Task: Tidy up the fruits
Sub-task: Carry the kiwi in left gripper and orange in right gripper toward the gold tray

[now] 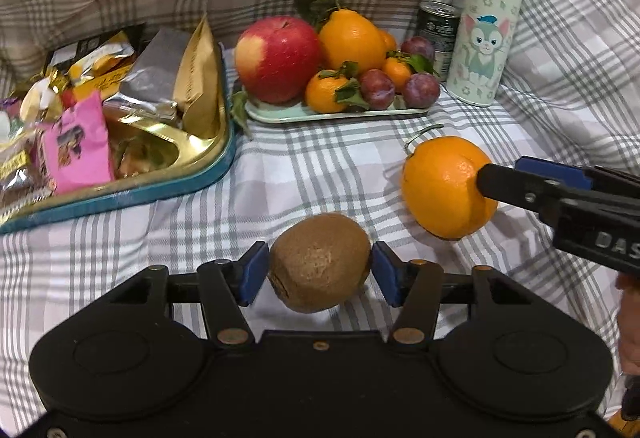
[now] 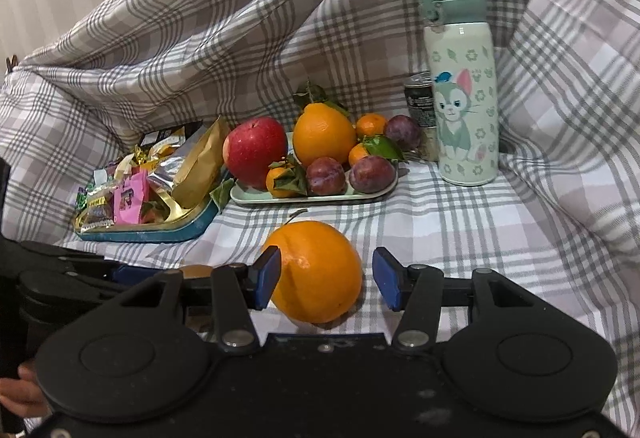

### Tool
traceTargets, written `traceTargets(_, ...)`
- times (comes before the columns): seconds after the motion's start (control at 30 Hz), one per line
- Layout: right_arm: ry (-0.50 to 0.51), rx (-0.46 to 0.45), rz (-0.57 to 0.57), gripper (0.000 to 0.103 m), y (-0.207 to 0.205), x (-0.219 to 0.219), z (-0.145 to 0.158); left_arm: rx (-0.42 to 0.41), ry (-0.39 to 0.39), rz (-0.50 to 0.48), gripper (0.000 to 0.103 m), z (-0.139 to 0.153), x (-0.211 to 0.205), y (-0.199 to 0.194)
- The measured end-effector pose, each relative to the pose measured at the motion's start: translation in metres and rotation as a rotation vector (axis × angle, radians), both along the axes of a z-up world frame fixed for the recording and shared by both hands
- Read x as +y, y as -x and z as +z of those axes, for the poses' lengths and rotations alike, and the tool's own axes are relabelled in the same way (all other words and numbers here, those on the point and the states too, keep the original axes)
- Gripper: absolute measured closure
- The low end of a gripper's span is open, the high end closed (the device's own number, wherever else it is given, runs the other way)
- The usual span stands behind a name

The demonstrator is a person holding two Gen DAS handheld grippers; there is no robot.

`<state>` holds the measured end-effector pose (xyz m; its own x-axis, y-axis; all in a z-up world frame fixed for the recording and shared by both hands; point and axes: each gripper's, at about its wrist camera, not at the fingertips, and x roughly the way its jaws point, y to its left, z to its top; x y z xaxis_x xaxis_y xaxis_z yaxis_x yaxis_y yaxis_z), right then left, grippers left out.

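Loosely between open jaws, kiwi [image 1: 319,262]

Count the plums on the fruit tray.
3 round purple plums: one front middle, one front right, one at the back right of the pale green rectangular tray. Others may hide behind the bigger fruit.

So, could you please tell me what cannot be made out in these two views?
- Dark can: the label print is too small in both views; the cat bottle hides its side.
- Kiwi: in the right wrist view only a sliver shows behind the right gripper.
- Snack tray: cut off by the left edge in the left wrist view.
- Loose orange: its underside is hidden.
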<state>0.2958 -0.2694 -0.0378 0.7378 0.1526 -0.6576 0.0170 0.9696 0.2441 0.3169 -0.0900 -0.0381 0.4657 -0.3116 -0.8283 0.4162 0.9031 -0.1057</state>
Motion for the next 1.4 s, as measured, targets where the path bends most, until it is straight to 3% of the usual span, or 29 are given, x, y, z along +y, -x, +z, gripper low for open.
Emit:
traceTargets(0.5, 0.040, 0.017, 0.067, 0.038, -0.030, 0.026, -0.019, 0.009, 0.016, 0.014, 0.043, 0.000, 0.004, 0.002)
traceTargets(0.87, -0.027, 0.074, 0.063, 0.031, -0.042, 0.029, -0.030, -0.003, 0.017, 0.009, 0.042, -0.001, 0.002, 0.001)
traceTargets(1.3, -0.082, 0.080, -0.029, 0.033, -0.019, -0.002, -0.018, -0.013, -0.003, -0.010, 0.040, -0.003, -0.001, 0.000)
traceTargets(1.4, -0.072, 0.079, -0.038, 0.033, -0.009, -0.007, -0.013, 0.055, 0.013, -0.008, 0.039, -0.011, -0.002, -0.007)
